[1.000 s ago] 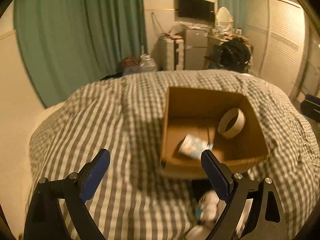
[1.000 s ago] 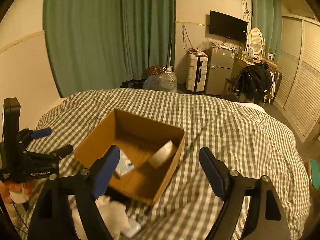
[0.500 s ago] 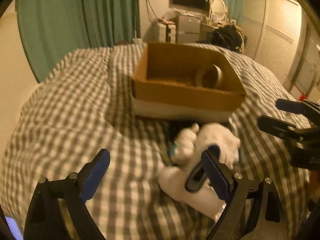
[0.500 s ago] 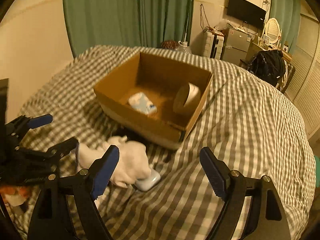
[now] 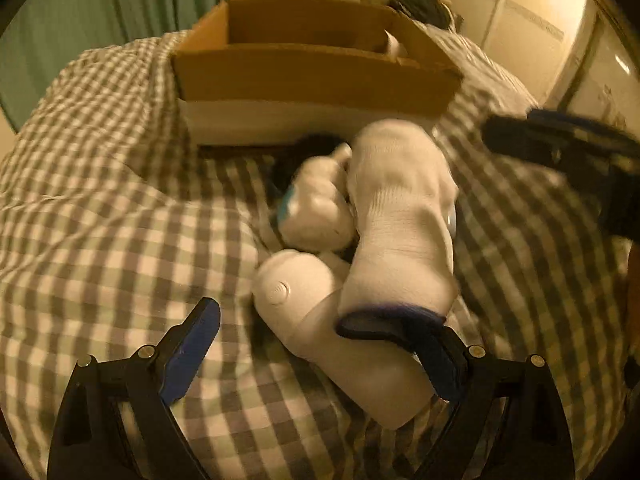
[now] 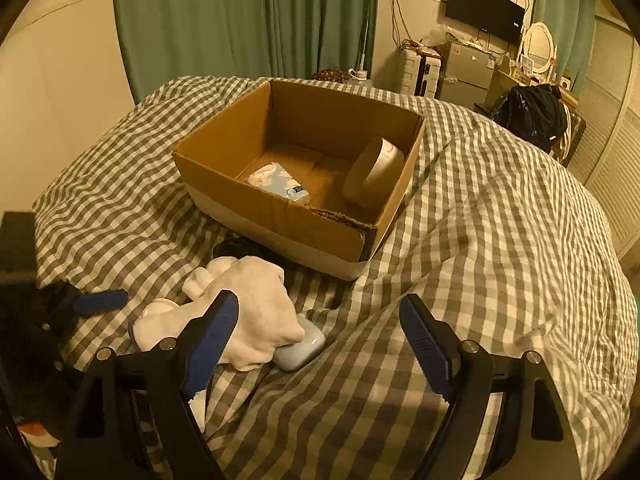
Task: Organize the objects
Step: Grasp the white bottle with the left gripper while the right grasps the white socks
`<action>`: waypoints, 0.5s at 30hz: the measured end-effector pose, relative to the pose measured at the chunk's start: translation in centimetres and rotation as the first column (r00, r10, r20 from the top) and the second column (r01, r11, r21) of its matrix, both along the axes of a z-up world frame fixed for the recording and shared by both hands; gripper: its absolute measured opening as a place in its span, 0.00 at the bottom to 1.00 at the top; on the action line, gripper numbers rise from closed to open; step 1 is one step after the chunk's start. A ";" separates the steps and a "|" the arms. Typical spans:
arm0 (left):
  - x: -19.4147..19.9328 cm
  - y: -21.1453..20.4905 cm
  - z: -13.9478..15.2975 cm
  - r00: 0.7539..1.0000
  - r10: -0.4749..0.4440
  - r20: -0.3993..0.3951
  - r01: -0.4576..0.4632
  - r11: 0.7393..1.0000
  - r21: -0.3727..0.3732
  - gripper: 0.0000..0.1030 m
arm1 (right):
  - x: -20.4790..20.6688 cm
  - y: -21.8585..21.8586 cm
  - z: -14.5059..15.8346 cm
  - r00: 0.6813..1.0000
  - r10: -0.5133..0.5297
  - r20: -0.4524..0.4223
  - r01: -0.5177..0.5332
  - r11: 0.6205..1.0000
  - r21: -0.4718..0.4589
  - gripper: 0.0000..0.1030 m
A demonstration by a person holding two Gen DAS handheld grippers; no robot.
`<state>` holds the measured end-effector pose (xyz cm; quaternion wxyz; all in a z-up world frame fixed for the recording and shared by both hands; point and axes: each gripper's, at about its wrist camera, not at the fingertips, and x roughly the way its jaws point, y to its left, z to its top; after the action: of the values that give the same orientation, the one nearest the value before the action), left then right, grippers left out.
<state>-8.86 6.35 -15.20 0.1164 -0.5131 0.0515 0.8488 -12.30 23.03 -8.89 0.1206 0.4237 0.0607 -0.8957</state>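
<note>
A pile of white objects lies on the checked bed cover in front of a cardboard box (image 5: 316, 76) (image 6: 280, 216). It holds a white sock with a dark cuff (image 5: 400, 224) (image 6: 260, 308), a white bottle (image 5: 332, 320), a white soft toy (image 5: 316, 204) and a pale blue case (image 6: 300, 348). My left gripper (image 5: 320, 340) is open, low over the pile, the bottle between its fingers. My right gripper (image 6: 320, 340) is open and empty above the case. The box holds a tissue pack (image 6: 280, 182) and a tape roll (image 6: 374, 172).
The bed cover (image 6: 500, 248) slopes away on all sides. A dark object (image 6: 240, 248) lies between the pile and the box. Green curtains (image 6: 248, 20), a suitcase, a small fridge and a chair with a black bag (image 6: 528, 116) stand beyond the bed.
Both grippers have dropped and moved toward the pile of white objects. The left one now has the bottle between its open fingers. The box has not moved.
</note>
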 end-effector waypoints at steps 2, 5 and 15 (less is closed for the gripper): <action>-0.1 0.2 -0.5 1.000 -0.009 -0.005 0.009 1.000 0.007 0.93 | -0.2 -0.2 -0.4 1.000 -0.002 0.009 0.002 1.000 -0.004 0.80; -0.7 0.0 -1.1 1.000 -0.010 -0.007 0.011 0.999 0.040 0.93 | -0.3 -0.4 -0.8 1.000 -0.001 0.015 0.001 1.000 -0.007 0.80; -0.3 -0.2 -1.3 0.999 -0.044 -0.001 0.044 0.991 0.123 0.70 | -1.9 -1.1 -2.3 0.996 -0.015 0.090 0.028 0.989 -0.143 0.80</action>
<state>-9.18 6.14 -16.50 0.1666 -0.5044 0.0102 0.8472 -14.19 21.97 -11.16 0.1438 0.4538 -0.0145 -0.8793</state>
